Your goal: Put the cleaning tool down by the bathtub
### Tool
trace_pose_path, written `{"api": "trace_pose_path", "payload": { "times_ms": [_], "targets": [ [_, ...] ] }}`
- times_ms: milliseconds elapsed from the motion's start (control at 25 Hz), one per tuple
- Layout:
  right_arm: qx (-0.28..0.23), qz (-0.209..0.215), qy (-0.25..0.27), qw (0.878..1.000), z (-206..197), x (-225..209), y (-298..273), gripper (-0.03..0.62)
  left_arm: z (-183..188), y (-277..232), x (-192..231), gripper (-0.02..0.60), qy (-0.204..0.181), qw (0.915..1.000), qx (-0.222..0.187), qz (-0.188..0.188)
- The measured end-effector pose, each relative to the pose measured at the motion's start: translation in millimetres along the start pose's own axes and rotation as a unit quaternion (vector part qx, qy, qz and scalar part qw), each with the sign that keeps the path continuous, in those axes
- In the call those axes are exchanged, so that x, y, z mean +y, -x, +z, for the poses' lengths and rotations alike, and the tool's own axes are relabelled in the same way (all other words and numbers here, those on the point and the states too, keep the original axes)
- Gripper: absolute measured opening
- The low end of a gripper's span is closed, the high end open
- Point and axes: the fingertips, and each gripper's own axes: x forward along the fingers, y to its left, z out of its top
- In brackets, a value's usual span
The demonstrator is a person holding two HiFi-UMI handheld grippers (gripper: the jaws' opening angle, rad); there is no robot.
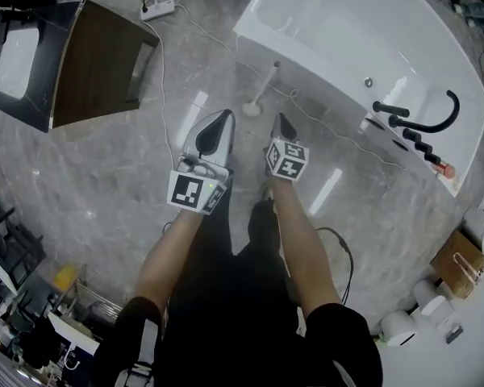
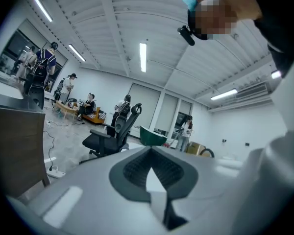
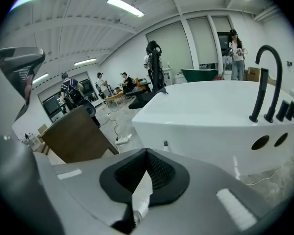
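Scanning the head view from the left edge: got a dark cabinet (image 1: 97,63) at upper left, probably shoved there to keep the floor (image 1: 97,184) free. Just right of it along the top, spotting a power strip (image 1: 158,9) with a thin cable (image 1: 163,95) trailing down the frame, presumably feeding gear out of shot.

Moving to mid-frame: left gripper (image 1: 223,117) pinched fully together, nothing between the pads, held out in front and pointing roughly level. Then the cleaning tool (image 1: 262,87), white, standing on its round base on the floor just beside the near wall of the bathtub (image 1: 347,31). Can't tell whether the handle leans on the tub or stands just clear. Looks parked on its base so as not to topple, and close to the tub as the job asks. Right of that, right gripper (image 1: 282,119), also clamped shut on nothing and tipped down toward the tool. With both empty and well clear of the handle, reckon the put-down is done.

Further right: black faucet (image 1: 436,119) on the tub rim, and a cardboard box (image 1: 460,260) tucked at lower right, out of the way.

Counting up: two grippers, one cleaning tool, one bathtub, one cabinet, one power strip, one faucet, one box.
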Motion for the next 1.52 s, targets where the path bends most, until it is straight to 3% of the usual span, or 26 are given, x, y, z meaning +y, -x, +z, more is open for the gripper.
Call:
{"api": "trace_pose_path", "payload": {
  "times_ms": [320,680,1200,1520],
  "targets": [
    [-0.054,0.028,0.009,0.998,61,17,86,-0.002,59,22,-49,0.008,-0.002,0.9995,-0.03,0.003],
    [-0.117,0.062,0.042,0.99,108,29,198,-0.002,98,67,-116,0.008,-0.007,0.9986,-0.052,0.011],
    [-0.22,0.098,0.094,0.966,139,30,354,-0.002,107,139,-212,0.008,-0.024,0.9978,-0.058,0.018],
    [-0.233,0.129,0.107,0.958,127,16,419,-0.002,97,170,-269,0.008,-0.026,0.9974,-0.055,0.039]
  ]
}}
